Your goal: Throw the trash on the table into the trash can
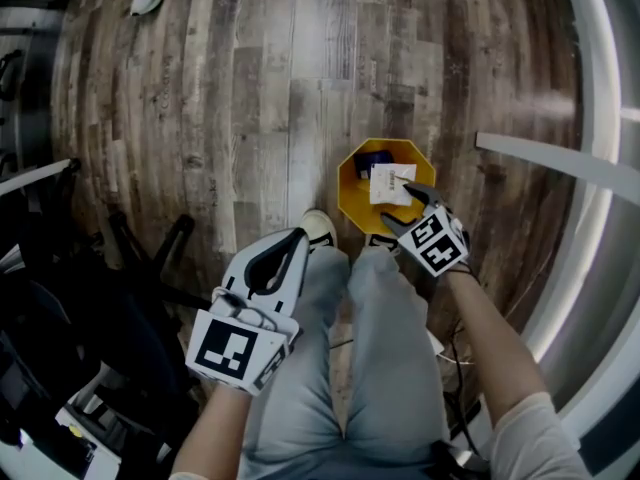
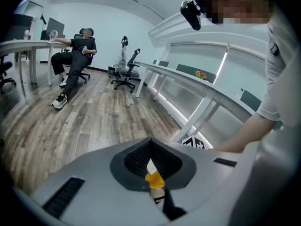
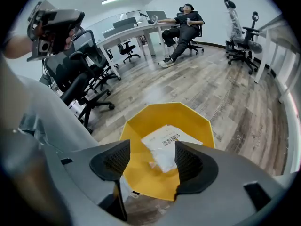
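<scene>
Your left gripper sits low over your left thigh, its fingers closed together with nothing held. Through the slit between them only a sliver of shoe and yellow shows. The fingers point up and to the right, past your shoe, toward the yellow octagonal trash can on the wood floor. Inside the can a white printed paper packet lies flat, long axis roughly across the can, with a dark blue item behind it that I can't identify. Your right gripper is the nearer one. It hangs just over the can's near rim with fingers wide open and empty, and the packet lies below and beyond them. The white desk edge runs at far right, with no trash visible on it. Likely next move is back to the desk.
</scene>
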